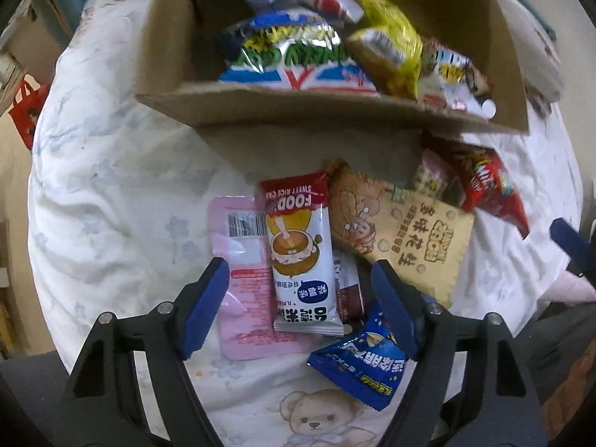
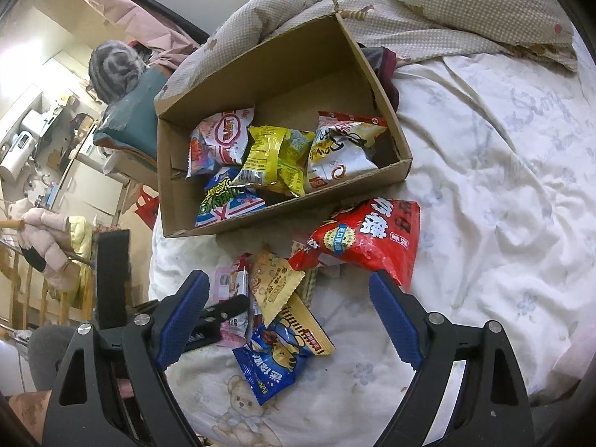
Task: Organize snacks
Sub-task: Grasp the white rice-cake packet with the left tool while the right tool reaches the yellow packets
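Note:
A cardboard box (image 2: 395, 165) on the bed holds several snack bags; it also shows in the left wrist view (image 1: 305, 106). Loose snacks lie in front of it: a white rice-cake packet (image 1: 303, 260), a pink packet (image 1: 242, 290), a tan packet (image 1: 409, 231), a blue packet (image 1: 359, 368) and a red bag (image 2: 367, 240). My left gripper (image 1: 300, 275) is open, low over the white and pink packets, its fingers on either side. My right gripper (image 2: 288, 290) is open above the pile, empty. The blue packet (image 2: 273, 367) lies below it.
A white bedsheet (image 2: 503, 186) with a bear print covers the bed. A rumpled beige quilt (image 2: 428, 11) lies behind the box. The bed's left edge drops to a cluttered room with a red bag (image 1: 26, 111).

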`<state>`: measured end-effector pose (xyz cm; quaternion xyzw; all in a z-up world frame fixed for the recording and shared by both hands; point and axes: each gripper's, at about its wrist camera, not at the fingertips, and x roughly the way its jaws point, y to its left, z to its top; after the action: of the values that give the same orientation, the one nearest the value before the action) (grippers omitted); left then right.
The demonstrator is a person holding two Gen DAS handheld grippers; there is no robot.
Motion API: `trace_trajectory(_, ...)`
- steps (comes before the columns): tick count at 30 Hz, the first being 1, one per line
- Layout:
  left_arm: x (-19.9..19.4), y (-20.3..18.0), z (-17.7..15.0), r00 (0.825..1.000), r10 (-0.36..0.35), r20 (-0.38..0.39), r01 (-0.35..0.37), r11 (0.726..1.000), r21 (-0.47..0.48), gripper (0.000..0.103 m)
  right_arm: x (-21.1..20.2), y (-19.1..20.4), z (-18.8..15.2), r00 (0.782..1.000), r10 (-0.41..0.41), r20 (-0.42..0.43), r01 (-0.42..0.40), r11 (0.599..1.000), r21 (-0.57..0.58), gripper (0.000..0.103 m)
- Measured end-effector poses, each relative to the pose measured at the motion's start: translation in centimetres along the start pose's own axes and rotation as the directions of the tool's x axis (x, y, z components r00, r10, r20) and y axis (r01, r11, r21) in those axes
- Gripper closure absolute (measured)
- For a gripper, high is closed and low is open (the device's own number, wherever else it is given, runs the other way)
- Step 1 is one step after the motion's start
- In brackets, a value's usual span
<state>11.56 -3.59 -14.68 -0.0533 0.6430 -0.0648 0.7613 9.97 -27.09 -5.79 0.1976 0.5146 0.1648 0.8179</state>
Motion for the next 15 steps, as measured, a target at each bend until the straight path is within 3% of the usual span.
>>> trace_trajectory(3,1.0,0.2,0.1,1.000,0.000,-0.024,0.000,1.000,-0.011,0.042,0.0,-0.2,0.1,1.000,0.001,-0.001,-0.001,1.000,0.010,0.013)
trace_trajectory(7,1.4,0.2,0.2,0.998,0.037,-0.048,-0.037,0.999,0.002,0.072,0.4,-0.2,0.1,1.000,-0.003,-0.013,0.003,1.000,0.014,0.013)
trace_trajectory(15,-0.8,1.3,0.2,0.999,0.044,-0.019,-0.045,0.999,-0.019,0.075,1.4,0.0,-0.4,0.998,-0.023,-0.061,0.023,1.000,-0.003,0.013)
